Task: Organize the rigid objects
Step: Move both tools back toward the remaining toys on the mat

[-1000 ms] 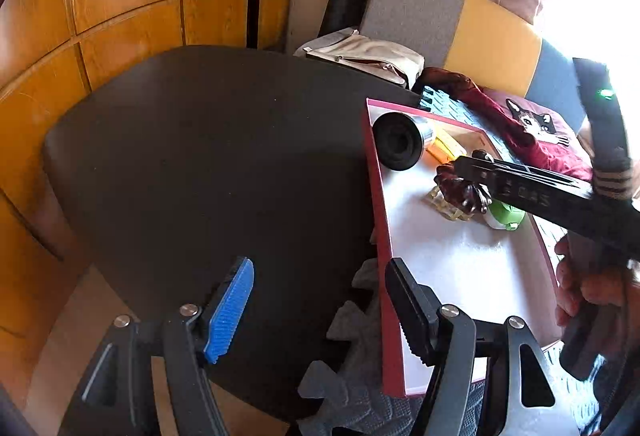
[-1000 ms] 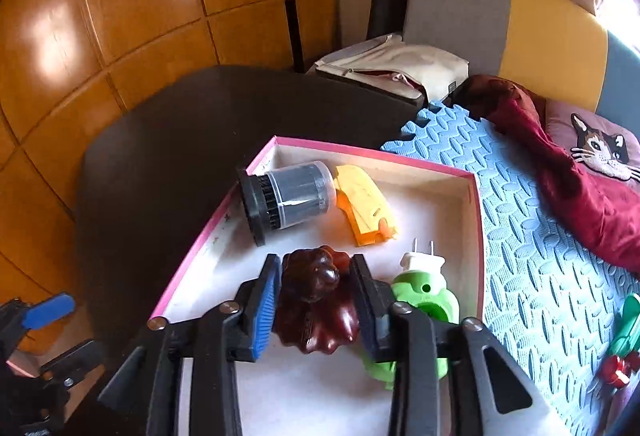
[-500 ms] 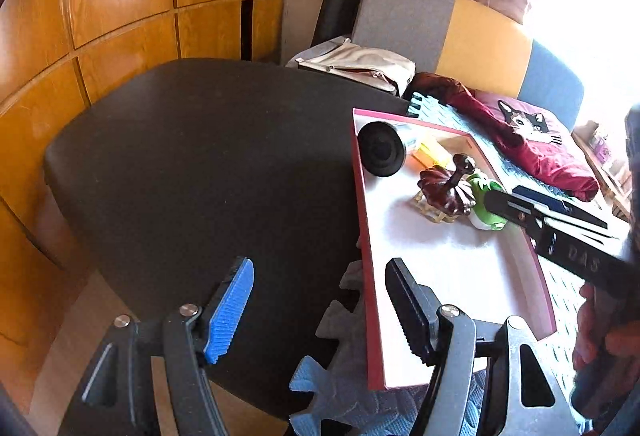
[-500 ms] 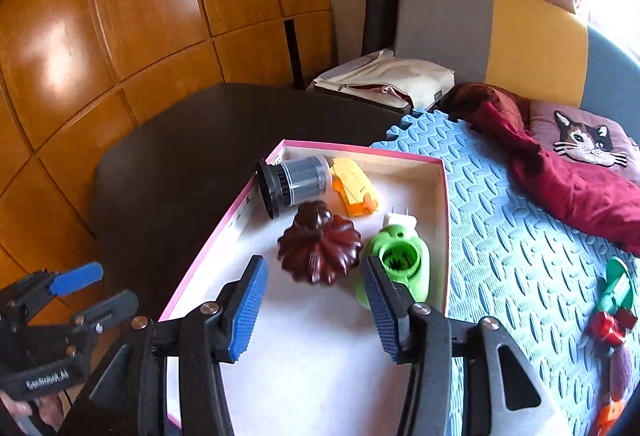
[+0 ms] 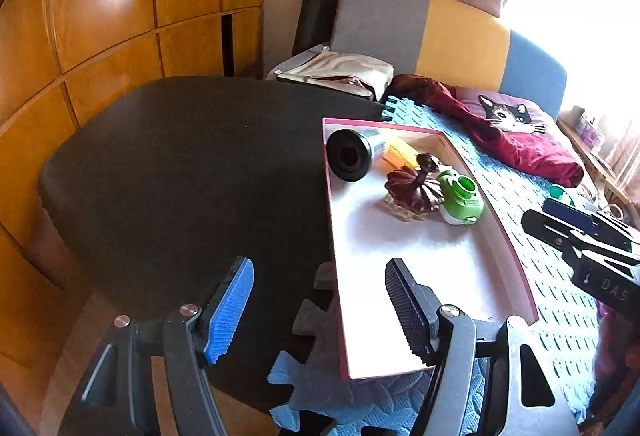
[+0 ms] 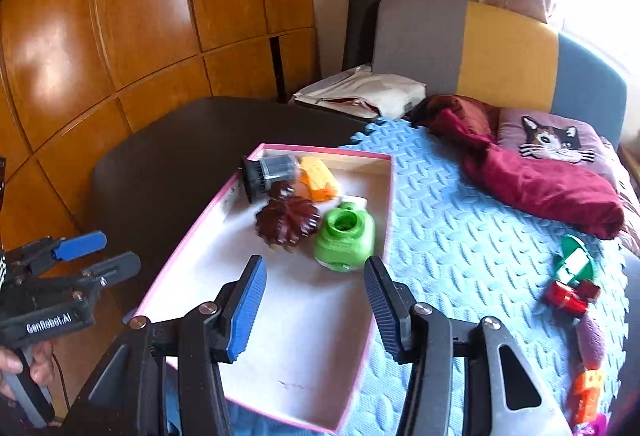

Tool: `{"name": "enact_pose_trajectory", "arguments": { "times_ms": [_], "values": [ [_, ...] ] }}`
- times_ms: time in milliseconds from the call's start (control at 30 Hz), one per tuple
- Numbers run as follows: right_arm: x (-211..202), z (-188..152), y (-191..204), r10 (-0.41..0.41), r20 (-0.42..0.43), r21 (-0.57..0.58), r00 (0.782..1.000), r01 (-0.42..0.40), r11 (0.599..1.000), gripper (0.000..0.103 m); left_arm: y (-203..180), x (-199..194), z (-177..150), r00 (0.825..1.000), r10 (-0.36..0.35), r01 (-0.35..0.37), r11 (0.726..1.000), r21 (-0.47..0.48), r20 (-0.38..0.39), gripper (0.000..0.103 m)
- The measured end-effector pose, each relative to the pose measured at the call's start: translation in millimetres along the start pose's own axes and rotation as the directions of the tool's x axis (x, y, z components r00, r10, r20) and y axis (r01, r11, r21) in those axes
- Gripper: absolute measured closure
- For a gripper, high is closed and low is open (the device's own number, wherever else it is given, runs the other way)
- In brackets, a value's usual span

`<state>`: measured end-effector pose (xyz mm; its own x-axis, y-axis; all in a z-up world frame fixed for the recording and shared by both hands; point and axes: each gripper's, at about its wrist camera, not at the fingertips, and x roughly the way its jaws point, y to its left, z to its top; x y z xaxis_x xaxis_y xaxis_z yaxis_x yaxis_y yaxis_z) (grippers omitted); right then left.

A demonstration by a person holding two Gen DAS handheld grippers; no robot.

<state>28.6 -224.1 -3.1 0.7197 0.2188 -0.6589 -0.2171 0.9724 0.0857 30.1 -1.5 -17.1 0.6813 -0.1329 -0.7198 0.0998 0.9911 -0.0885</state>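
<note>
Pink-rimmed box [image 6: 192, 236] on the blue foam mat [image 6: 460, 236] holds 4 things at its far end: black-capped cylinder [image 6: 266, 172], green plug-in gadget [image 6: 346, 236], dark red flower-shaped piece [image 6: 286, 222], orange piece [image 6: 318, 178]. Near half of box bare. So approx half done, judging by what's left out: green-white toy [image 6: 574, 262], red toy car [image 6: 570, 296], purple piece [image 6: 590, 340], orange block [image 6: 586, 392], all loose on mat at right.

Right gripper [image 6: 316, 310]: jaws wide open, empty, over box's near part; flower piece and green gadget lie ahead, not between jaws. Loose toys well off to its right.

Left gripper [image 5: 320, 310]: jaws open, empty, over box's near left corner and dark worktop [image 5: 180, 164].
</note>
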Motion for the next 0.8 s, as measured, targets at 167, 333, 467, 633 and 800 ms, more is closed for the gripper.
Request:
{"name": "enact_pose_trajectory", "arguments": {
  "times_ms": [167, 333, 467, 633, 800],
  "values": [
    [-14.6, -11.0, -32.2, -0.065, -0.008, 0.016, 0.998, 0.066, 0.998, 0.051, -9.7, -0.1, 0.9, 1.0, -0.007, 0.007, 1.0, 0.027, -0.002, 0.034],
    [-26.5, -21.4, -71.0, -0.14, -0.017, 0.058, 0.99, 0.141, 0.988, 0.051, -22.6, -0.4, 0.4, 1.0, -0.019, 0.02, 0.998, 0.059, -0.007, 0.034],
    [-36.3, -30.6, -107.7, -0.212, -0.028, 0.102, 0.977, 0.214, 0.972, 0.051, -33.3, 0.6, 0.7, 0.999, -0.031, 0.032, 0.996, 0.084, -0.014, 0.034],
    [-49.2, -46.9, -156.1, -0.317, -0.046, 0.169, 0.947, 0.32, 0.932, 0.051, -50.0, 1.9, 3.1, 0.998, -0.055, 0.056, 0.991, 0.125, -0.017, 0.034],
    [-66.2, -70.6, -214.9, -0.417, -0.084, 0.359, 0.905, 0.418, 0.835, 0.051, -69.0, 6.5, 7.2, 0.996, -0.082, 0.086, 0.983, 0.163, -0.03, 0.034]
  ]
}}
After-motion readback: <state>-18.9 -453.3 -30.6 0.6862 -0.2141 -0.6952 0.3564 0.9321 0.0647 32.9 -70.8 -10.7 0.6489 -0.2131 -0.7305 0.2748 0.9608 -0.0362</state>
